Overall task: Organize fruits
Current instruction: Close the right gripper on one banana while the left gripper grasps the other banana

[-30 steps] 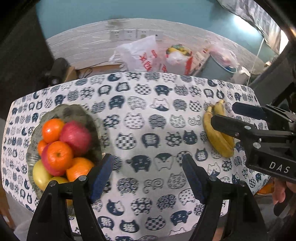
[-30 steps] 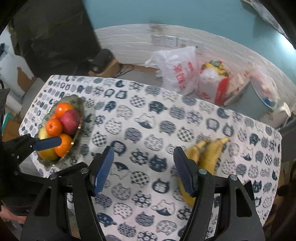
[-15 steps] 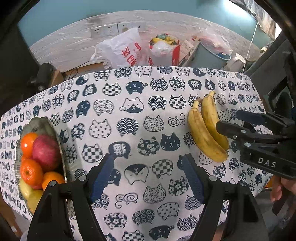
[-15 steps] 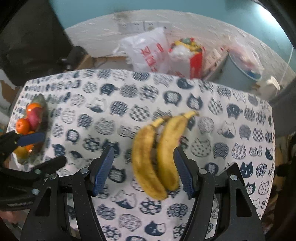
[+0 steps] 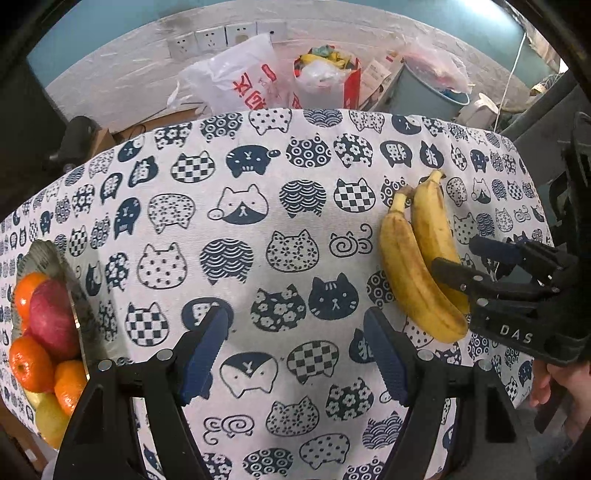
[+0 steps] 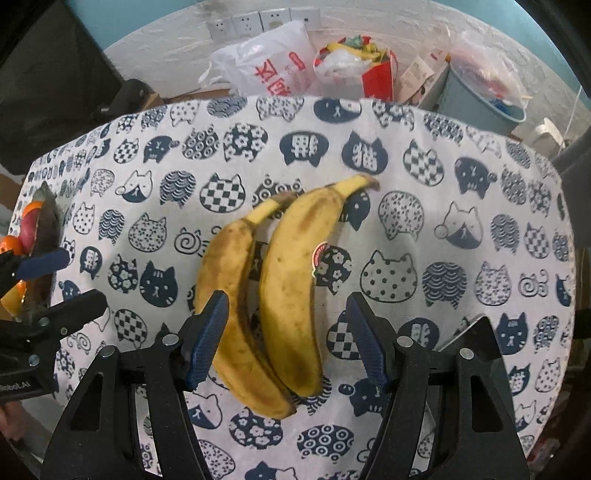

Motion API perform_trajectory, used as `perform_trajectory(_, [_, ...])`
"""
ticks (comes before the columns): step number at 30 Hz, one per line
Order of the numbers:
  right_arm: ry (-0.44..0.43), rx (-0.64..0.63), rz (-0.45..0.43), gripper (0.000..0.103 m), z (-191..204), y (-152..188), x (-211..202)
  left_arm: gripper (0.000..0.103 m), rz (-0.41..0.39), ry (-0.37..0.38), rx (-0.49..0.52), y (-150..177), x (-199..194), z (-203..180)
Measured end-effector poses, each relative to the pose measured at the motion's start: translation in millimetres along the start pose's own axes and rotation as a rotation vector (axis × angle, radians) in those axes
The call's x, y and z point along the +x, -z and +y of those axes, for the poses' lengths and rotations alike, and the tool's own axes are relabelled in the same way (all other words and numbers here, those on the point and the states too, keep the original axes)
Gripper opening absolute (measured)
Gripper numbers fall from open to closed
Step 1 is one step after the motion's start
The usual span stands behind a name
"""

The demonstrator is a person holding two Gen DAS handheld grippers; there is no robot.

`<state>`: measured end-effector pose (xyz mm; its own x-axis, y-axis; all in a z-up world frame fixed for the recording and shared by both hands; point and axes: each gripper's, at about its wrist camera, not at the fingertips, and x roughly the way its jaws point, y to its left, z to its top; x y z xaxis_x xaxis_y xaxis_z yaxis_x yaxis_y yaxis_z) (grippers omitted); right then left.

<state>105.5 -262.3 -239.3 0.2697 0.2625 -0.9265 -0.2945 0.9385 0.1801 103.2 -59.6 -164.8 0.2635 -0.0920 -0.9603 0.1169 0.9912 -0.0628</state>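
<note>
Cat-print cloth (image 5: pixel 258 236) covers the table I am working over, and behind its far edge I count four wall sockets (image 5: pixel 225 35) on a white wall, one white plastic bag (image 5: pixel 240 81) with red lettering, one red bag (image 5: pixel 328 79) stuffed with wrappers, and one grey bin (image 5: pixel 430 98). Two bananas (image 6: pixel 266 295) lie side by side on the right part of the cloth, touching along their length, stems pointing to the far side; the right one carries a small sticker (image 6: pixel 320 258). My right gripper (image 6: pixel 288 336) hangs over their near ends with its two blue-padded fingers (image 6: pixel 208 338) spread to either side of the pair, neither pad pressing on the fruit. My left gripper (image 5: pixel 295 350) hovers over bare cloth near the table's middle, its fingers likewise spread with nothing between them. At the left edge sits one bowl (image 5: pixel 50 254) holding fruit: I count four oranges (image 5: pixel 31 363), one red apple (image 5: pixel 53 319) and at least one yellow-green fruit (image 5: pixel 50 421) at the near side, though part of the pile is cut off by the frame. A person's hand (image 5: pixel 557 387) shows below the right gripper's body in the left wrist view.
</note>
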Motion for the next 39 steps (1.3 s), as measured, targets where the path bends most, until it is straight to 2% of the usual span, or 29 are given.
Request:
perform_trajectory(7, [-0.023, 0.032, 0.005, 0.067, -13.1, 1.0, 9.4, 0.078, 0.021, 0.007, 0.013, -5.5, 12.4, -10.9])
perform_trajectory(10, [-0.031, 0.040, 0.037, 0.060, -16.8, 1.5, 19.6, 0.078, 0.026, 0.010, 0.020, -6.6, 15.1, -14.9])
perform_trajectory(12, [-0.019, 0.011, 0.027, 0.050, -13.2, 2.7, 20.2, 0.078, 0.027, 0.010, 0.024, -7.2, 15.9, -17.4])
perform_trajectory(14, [-0.038, -0.006, 0.031, 0.033, -9.3, 2.3, 17.7, 0.078, 0.028, 0.013, 0.023, -7.3, 16.0, -18.9])
perform_trajectory(18, [0.000, -0.033, 0.052, 0.033, -6.3, 5.2, 10.2, 0.081, 0.036, 0.035, 0.010, -9.4, 17.7, -23.5])
perform_trajectory(27, [0.031, -0.017, 0.092, 0.034, -26.2, 28.0, -5.8, 0.081, 0.066, 0.078, -0.024, -16.2, 28.8, -41.4])
perform_trajectory(30, [0.019, 0.009, 0.106, 0.034, -32.3, 35.7, -9.3, 0.081, 0.084, 0.106, -0.065, -18.8, 36.6, -44.7])
perform_trajectory(36, [-0.039, 0.090, 0.064, 0.035, -49.8, 41.4, -23.1, 0.084, 0.083, 0.149, -0.148, -25.1, 47.5, -49.0])
perform_trajectory(39, [-0.038, 0.093, 0.053, 0.039, -53.2, 43.2, -26.2, 0.086, 0.085, 0.154, -0.162, -26.5, 51.0, -53.3])
